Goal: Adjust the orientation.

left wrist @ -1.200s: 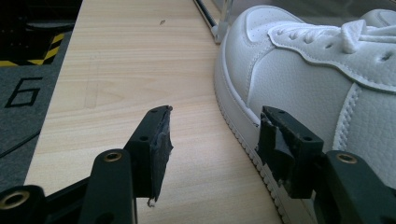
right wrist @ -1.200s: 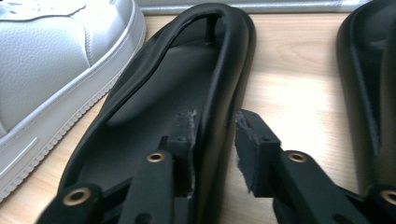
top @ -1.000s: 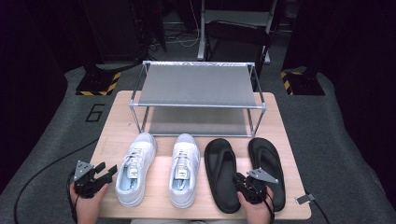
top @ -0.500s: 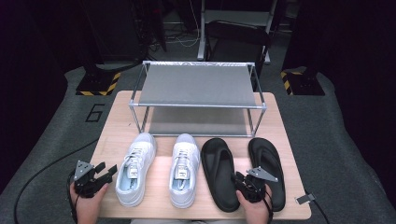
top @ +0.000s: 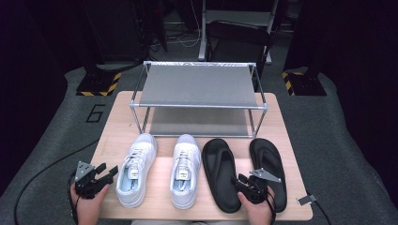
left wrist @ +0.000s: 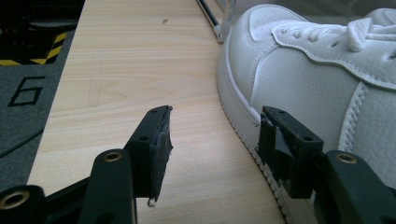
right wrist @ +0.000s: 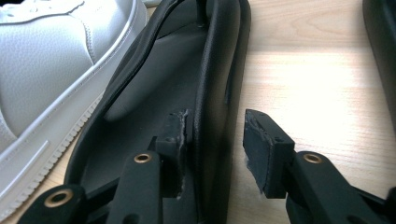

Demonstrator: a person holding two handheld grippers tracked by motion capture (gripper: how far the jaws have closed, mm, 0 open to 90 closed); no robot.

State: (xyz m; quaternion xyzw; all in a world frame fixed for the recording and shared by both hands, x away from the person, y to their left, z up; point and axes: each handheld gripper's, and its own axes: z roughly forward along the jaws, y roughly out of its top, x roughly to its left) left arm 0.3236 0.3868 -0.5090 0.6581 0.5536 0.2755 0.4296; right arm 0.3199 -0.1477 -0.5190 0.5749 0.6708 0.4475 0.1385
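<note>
Wooden table, frame bottom: right gripper spread astride slipper rim, ready to pinch; left gripper gapes empty beside sneaker.

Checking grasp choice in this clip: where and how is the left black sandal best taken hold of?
By the raised side edge near the heel of the left black sandal, coming from the person's side. The right gripper already straddles that thin rim, one jaw inside the footbed and one outside over the table. The flat sole offers little else to pinch, and the white sneaker crowds the other side.
</note>
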